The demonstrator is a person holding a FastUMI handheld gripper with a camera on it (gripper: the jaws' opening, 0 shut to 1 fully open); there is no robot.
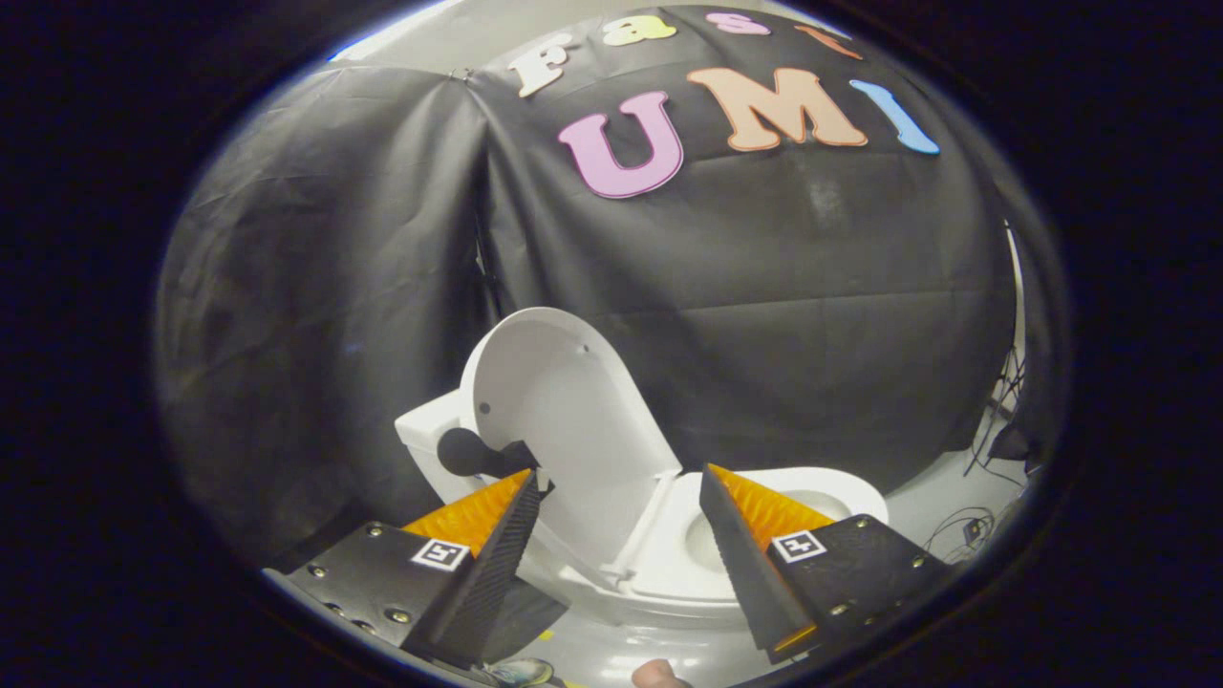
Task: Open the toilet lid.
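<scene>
A white toilet [669,573] stands on the floor ahead of me, in front of the black cloth wall. Its lid [564,420] is raised, leaning back toward the white tank [425,440] with its inner face turned toward me. The seat [812,483] lies flat around the bowl. My gripper [619,483] is open, its two fingers spread wide apart. The lid's lower part shows in the gap between them, and neither finger touches it. The left finger casts a dark shadow on the tank.
Black cloth closes off the back and left. Loose cables [984,459] lie on the pale floor at the right of the toilet. A shoe tip [521,672] and part of a hand [659,675] show just below the fingers.
</scene>
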